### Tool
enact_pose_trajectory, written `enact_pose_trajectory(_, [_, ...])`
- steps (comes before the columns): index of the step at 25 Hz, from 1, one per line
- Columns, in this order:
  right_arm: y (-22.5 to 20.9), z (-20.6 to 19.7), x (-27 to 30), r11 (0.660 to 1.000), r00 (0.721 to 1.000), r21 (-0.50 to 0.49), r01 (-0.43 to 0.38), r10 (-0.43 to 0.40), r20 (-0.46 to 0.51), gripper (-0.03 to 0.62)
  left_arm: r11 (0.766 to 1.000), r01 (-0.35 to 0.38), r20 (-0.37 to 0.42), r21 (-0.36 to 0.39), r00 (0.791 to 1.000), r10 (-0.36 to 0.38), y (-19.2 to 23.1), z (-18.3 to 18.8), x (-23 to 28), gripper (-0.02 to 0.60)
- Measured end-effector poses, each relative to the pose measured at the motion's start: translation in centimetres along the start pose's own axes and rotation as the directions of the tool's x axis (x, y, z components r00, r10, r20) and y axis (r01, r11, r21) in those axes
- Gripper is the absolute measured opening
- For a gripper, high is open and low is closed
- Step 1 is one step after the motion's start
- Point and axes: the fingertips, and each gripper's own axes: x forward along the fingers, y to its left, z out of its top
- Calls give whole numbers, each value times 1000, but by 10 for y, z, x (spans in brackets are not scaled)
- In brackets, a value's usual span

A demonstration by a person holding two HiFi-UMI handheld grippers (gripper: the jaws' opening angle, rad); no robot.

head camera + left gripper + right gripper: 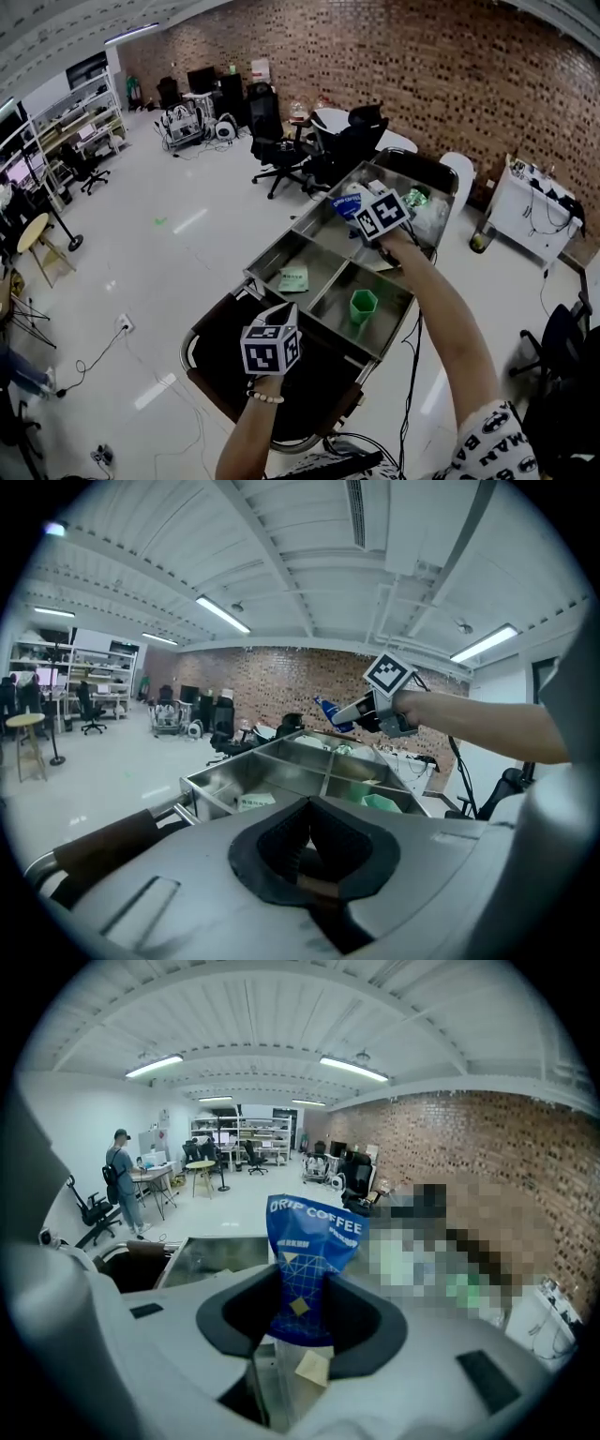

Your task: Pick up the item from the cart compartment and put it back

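Observation:
The steel cart has several open compartments. My right gripper hangs above its far compartments, shut on a blue drip coffee packet. In the right gripper view the packet stands upright between the jaws of this gripper. The left gripper view shows that gripper and packet over the cart's far end. My left gripper hovers over the cart's dark near end, and its jaws look shut with nothing in them.
A green cup stands in the near right compartment and a pale green packet lies in the near left one. The cart's brown handle is at the near end. Office chairs and a white trolley stand beyond.

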Motion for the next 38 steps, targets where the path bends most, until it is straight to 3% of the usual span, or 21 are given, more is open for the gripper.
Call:
enact_pose_trajectory(8, [-18, -10, 88, 999, 989, 10, -52, 53, -135, 163, 999, -24, -58, -37, 998, 22, 8, -16, 31, 3])
enact_pose_trajectory(17, [-31, -44, 176, 994, 936, 41, -106, 114, -333, 166, 997, -55, -152, -60, 987, 46, 17, -14, 61, 3])
enact_pose_trajectory(23, [-27, -53, 203, 990, 901, 7, -138, 128, -415, 166, 996, -83, -199, -40, 977, 74, 26, -1, 91, 3])
enact_pose_trajectory(31, [-23, -75, 226, 988, 854, -48, -145, 101, -511, 176, 993, -92, -193, -70, 978, 77, 27, 3, 93, 3])
enact_pose_trajectory(34, [-19, -80, 231, 985, 839, -55, -166, 111, -532, 211, 991, -106, -181, -82, 979, 90, 32, 3, 90, 3])
enact_pose_trajectory(38, [-15, -78, 232, 986, 844, -58, -157, 104, -525, 276, 990, -112, -175, -92, 980, 94, 37, 1, 85, 3])
